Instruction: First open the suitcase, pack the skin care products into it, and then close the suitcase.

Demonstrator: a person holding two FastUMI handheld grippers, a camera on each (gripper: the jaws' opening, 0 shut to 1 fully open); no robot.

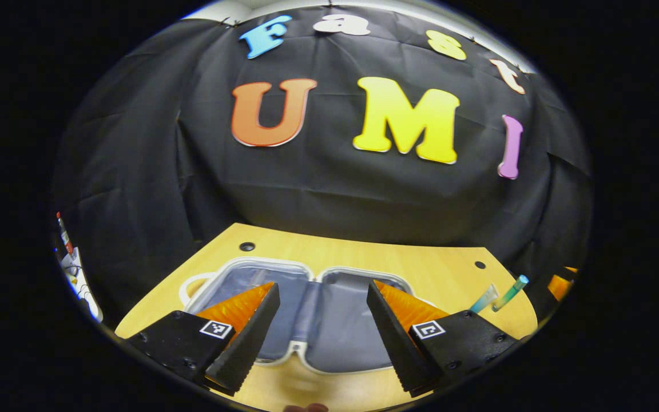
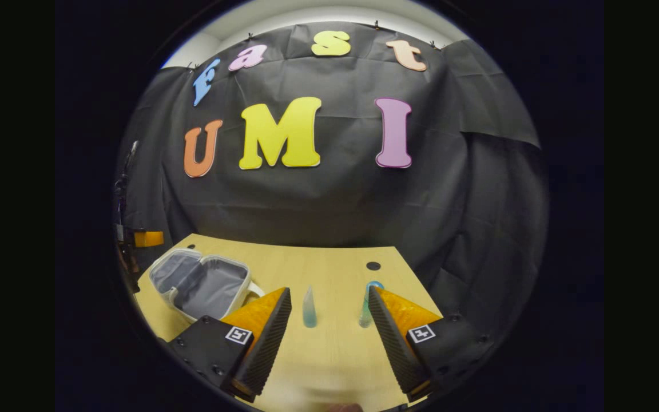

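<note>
In the left gripper view, the left hand-held gripper point(image 1: 322, 323) hangs spread wide, nothing between its fingers, above the open case point(image 1: 329, 320). The case lies flat on the bench point(image 1: 364, 254), both grey-lined halves up, a white handle loop at its 9 o'clock side. Bare bench runs behind the case at 12 o'clock up to the black cloth wall point(image 1: 318, 189). At 3 o'clock from the case, near the bench's right edge, lie two tubes point(image 1: 498, 296) just beside each other.

In the right gripper view, the case point(image 2: 201, 283) sits at 10 o'clock, close to the bench's point(image 2: 335, 355) left edge. The right hand-held gripper point(image 2: 329, 329) is spread, empty; one tube point(image 2: 309, 308) lies between its fingers farther off, the second tube point(image 2: 367, 309) partly hidden by the right finger. Bench around them is open. No readable label on tubes or case; the square markers on the grippers carry no words.
</note>
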